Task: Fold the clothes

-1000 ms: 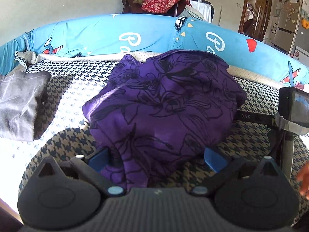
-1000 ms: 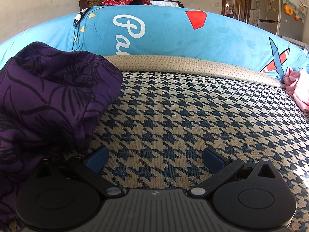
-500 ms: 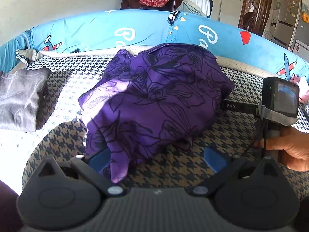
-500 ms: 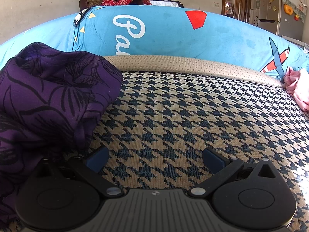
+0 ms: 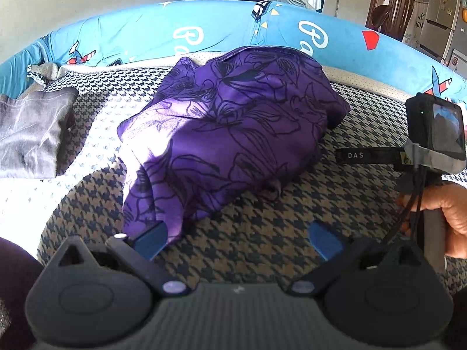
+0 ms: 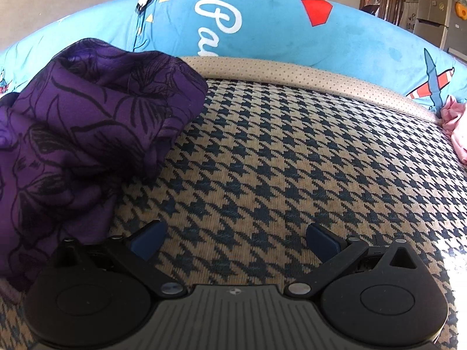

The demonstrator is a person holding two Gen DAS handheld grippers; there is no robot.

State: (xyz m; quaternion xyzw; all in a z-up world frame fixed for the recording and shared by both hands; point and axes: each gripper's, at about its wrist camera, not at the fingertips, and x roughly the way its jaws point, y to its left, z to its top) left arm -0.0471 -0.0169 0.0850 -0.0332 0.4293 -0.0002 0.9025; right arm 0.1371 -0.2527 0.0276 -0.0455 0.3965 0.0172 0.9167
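Left wrist view: rumpled purple floral-print garment (image 5: pixel 230 134) heaped on houndstooth sofa seat (image 5: pixel 262 233); soft, limp, probably slippery, best pinched at its near hem. Left gripper (image 5: pixel 238 237) and right gripper (image 6: pixel 233 237) gape wide, empty.

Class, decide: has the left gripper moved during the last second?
Yes. The left gripper has backed away: the purple floral garment, formerly between its fingers, now lies mostly ahead on the houndstooth surface.
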